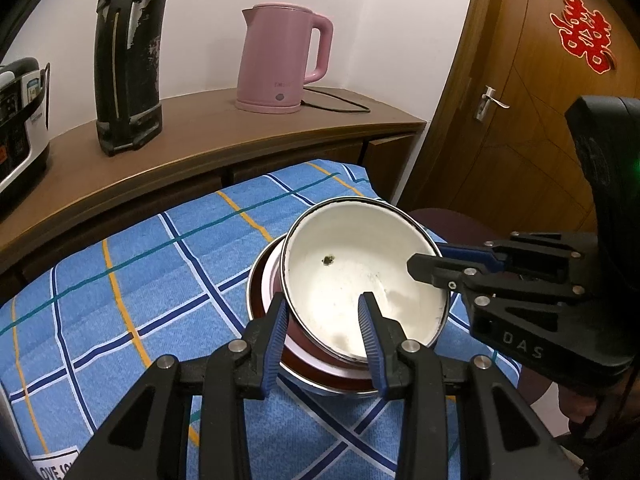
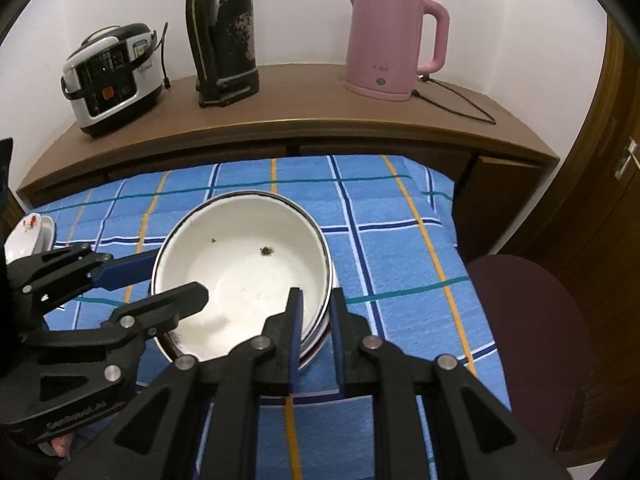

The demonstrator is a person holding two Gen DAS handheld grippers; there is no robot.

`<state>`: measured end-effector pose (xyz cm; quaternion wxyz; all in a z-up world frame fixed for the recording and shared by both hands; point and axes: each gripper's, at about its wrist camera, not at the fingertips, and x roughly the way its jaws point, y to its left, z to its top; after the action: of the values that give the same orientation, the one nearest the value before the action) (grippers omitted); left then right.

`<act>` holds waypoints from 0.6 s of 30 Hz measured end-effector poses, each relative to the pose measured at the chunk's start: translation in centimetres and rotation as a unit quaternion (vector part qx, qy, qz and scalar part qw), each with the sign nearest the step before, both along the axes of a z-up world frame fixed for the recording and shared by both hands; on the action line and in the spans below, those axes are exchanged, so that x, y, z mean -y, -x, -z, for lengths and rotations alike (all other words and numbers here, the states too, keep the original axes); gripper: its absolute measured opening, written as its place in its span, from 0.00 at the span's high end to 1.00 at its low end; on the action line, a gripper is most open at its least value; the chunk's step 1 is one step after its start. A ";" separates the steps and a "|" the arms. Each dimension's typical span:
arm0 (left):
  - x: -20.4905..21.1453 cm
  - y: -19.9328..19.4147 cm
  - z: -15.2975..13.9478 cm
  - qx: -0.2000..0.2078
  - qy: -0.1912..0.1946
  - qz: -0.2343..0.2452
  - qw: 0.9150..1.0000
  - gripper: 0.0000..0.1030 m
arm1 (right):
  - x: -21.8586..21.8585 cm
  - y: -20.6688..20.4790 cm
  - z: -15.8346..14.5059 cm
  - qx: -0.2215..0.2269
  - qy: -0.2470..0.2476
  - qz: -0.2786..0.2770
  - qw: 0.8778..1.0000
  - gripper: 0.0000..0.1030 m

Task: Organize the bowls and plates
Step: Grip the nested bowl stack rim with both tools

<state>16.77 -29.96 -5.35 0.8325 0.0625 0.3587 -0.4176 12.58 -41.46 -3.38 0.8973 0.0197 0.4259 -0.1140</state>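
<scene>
Right wrist view: right tool (image 2: 316, 308) is clamped nearly shut on the near-right rim of the white enamel bowl (image 2: 244, 276), one finger inside, one outside. Left tool (image 1: 324, 316) straddles the opposite rim, partly open; pads look to bracket the wall, can't confirm they press. Bowl sits tilted in a stack: red-brown bowl (image 1: 304, 340) and steel bowl (image 1: 256, 284) beneath, all on the blue plaid surface (image 1: 140, 280). Both tools are at the bowl, on opposite sides. My read: seating it level is the step; right side must drop. Small saucer (image 2: 32, 232) lies far left, unstacked.
</scene>
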 end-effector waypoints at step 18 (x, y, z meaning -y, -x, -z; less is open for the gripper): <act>0.1 0.1 0.0 0.005 -0.003 0.003 1.000 0.63 | -0.5 -0.3 0.3 0.001 0.037 -0.001 0.999 0.81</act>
<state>16.70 -30.05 -5.36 0.8329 0.0686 0.3556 -0.4185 12.86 -40.93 -3.63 0.8981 -0.0135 0.4205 -0.1284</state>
